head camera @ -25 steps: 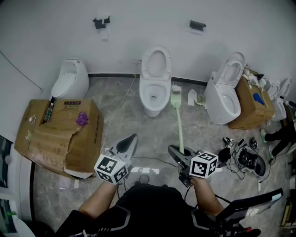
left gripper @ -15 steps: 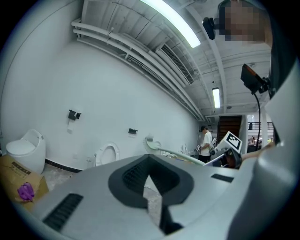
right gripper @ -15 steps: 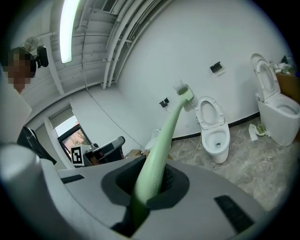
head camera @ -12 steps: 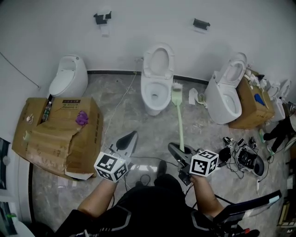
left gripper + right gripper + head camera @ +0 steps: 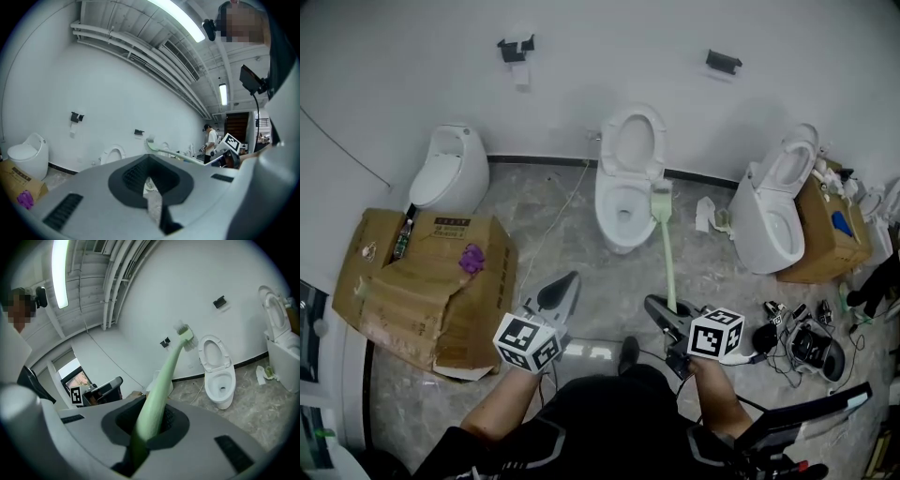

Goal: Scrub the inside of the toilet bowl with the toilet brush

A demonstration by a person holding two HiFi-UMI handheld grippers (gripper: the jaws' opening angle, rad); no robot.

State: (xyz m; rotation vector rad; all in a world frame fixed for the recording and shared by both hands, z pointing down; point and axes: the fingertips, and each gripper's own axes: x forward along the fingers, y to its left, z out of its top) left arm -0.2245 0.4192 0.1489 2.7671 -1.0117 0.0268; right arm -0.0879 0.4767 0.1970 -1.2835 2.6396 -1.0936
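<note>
Head view: brush (image 5: pixel 667 258) head beside toilet (image 5: pixel 623 214) right rim.
Right gripper (image 5: pixel 661 312): clenched on brush handle.
Left gripper (image 5: pixel 562 287): closed, empty, over open floor (image 5: pixel 581 248).

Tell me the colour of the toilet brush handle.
Pale green; the toilet brush shows best in right gripper view.

Left tongs (image 5: pixel 566 284) closed, right tongs (image 5: pixel 656 307) clamped

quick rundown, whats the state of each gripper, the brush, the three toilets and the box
left gripper: shut, empty
right gripper: shut on the toilet brush handle
toilet brush: held, head beside the middle toilet, outside the bowl
middle toilet: seat raised, bowl open
right toilet: lid raised
left toilet: lid down
cardboard box: front torn and crumpled
</note>
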